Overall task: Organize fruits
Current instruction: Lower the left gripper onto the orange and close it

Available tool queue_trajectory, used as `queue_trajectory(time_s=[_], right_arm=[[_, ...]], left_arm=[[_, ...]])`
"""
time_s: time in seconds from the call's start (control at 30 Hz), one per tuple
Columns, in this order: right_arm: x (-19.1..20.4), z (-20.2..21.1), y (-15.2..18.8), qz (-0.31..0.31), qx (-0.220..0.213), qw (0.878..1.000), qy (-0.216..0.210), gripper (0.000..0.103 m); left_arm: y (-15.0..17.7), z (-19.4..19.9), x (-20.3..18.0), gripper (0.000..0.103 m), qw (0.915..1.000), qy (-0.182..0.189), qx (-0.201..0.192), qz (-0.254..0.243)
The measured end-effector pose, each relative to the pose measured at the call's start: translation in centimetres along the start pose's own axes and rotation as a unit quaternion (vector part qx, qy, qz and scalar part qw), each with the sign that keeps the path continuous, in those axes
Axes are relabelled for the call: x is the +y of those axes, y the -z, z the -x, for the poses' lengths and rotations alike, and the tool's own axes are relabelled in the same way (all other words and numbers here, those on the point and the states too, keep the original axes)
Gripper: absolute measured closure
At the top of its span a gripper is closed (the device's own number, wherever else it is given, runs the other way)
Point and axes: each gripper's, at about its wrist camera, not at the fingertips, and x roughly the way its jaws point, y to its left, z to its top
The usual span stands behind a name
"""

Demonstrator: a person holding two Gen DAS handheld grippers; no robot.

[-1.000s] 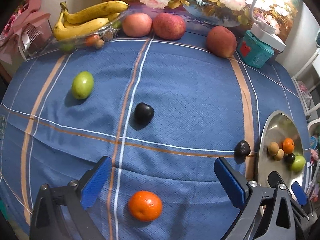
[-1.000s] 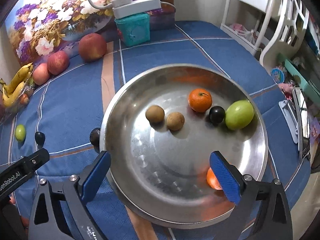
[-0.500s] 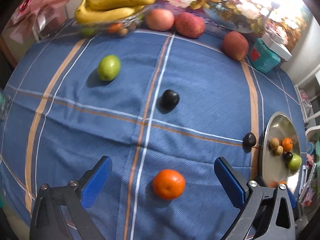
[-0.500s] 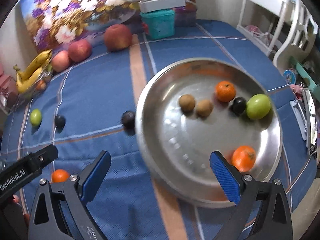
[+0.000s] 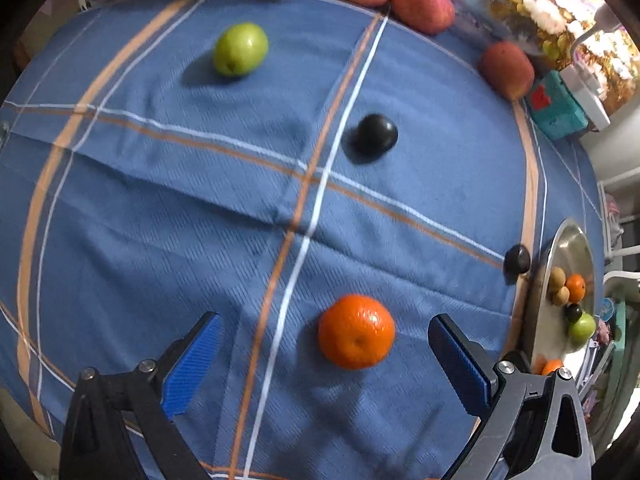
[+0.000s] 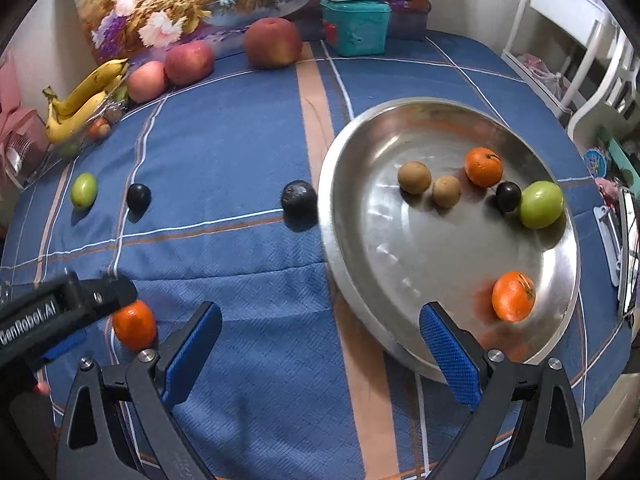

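An orange tangerine (image 5: 356, 331) lies on the blue cloth just ahead of my left gripper (image 5: 324, 356), which is open and empty around it. The same tangerine (image 6: 134, 324) shows in the right wrist view beside the left gripper's black finger (image 6: 68, 308). My right gripper (image 6: 320, 344) is open and empty, over the cloth at the near left rim of the steel plate (image 6: 400, 264). The plate holds two tangerines, two brown fruits, a dark plum and a green fruit. Loose on the cloth are a dark plum (image 5: 376, 134), another dark fruit (image 6: 299, 199) against the plate's rim, and a green fruit (image 5: 240, 49).
Apples (image 6: 273, 42) line the far edge before a flower picture. Bananas (image 6: 86, 100) in a clear tray sit far left. A teal box (image 6: 356, 26) with a white device on top stands at the back. White chairs (image 6: 592, 92) stand right of the table.
My left gripper has moved forward and down, so the tangerine now lies between its fingers. My right gripper has drawn back left off the plate, where a tangerine now lies near the front rim.
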Motion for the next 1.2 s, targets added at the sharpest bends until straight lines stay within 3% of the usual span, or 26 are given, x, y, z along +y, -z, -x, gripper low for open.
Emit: queue_trajectory(time_s=[0.1,0.37,0.67,1.2], right_arm=[[-0.7,-0.1,-0.3,-0.006,0.0,1.0,0.011,0.004],[-1.2,-0.1,-0.3,-0.011,0.0,1.0,0.021,0.004],[-1.2,-0.2,-0.4,-0.011,-0.003,1.0,0.024,0.004],[-1.3,-0.6,-0.4,-0.01,0.003,1.0,0.027,0.004]], left_arm=[[0.5,-0.3,-0.2,0.003,0.9999,0.011,0.008,0.0],[1.1,-0.5,-2.4,0.031,0.9983,0.053,0.021,-0.013],[0.4,-1.0,-2.2,0.061,0.9988,0.044,0.02,0.0],[-0.7,0.0,-1.8,0.062,0.9975,0.068,0.019,0.013]])
